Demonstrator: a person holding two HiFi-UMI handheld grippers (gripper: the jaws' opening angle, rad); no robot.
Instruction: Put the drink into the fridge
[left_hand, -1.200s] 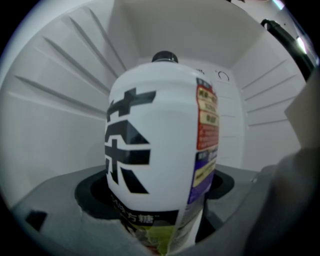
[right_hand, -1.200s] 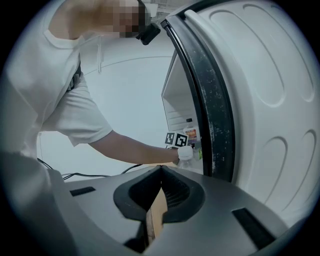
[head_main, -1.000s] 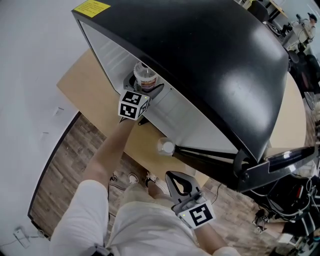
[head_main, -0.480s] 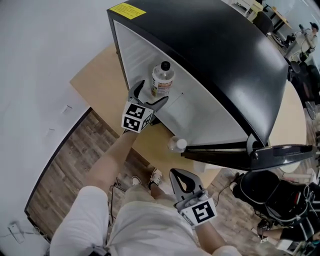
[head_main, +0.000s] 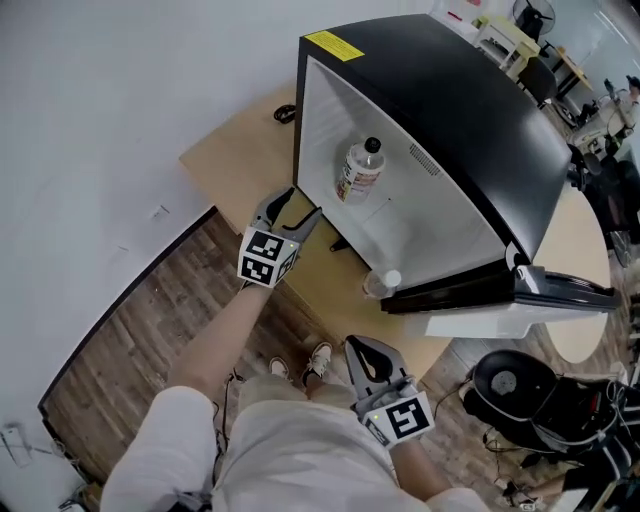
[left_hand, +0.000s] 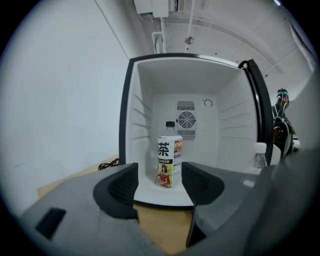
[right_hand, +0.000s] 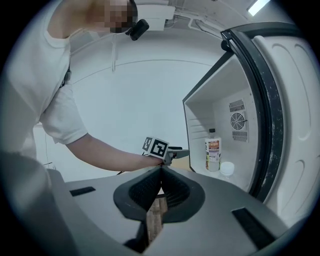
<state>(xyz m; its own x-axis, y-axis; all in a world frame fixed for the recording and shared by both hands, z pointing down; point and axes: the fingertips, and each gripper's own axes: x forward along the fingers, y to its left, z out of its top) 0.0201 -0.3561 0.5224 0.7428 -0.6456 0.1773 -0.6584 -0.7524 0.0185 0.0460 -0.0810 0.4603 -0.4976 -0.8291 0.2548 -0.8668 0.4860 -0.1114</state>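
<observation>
Left gripper (head_main: 299, 205) has withdrawn from the fridge (head_main: 480, 120), its empty fingers partly closing; the drink (head_main: 359, 171) stands inside. Right gripper (head_main: 367, 353) fingers are closed and empty.

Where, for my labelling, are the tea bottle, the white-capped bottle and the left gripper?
tea bottle (left_hand: 170, 160): left gripper view, on its label.
white-capped bottle (head_main: 387, 281): head view, on its cap.
left gripper (head_main: 303, 204): head view, midway between fingertips; jaws have just been closing on nothing.

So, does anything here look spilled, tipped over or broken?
Nothing stands out. The bottle stands upright on the floor of the fridge, with no spill around it, and the door simply hangs open.
</observation>
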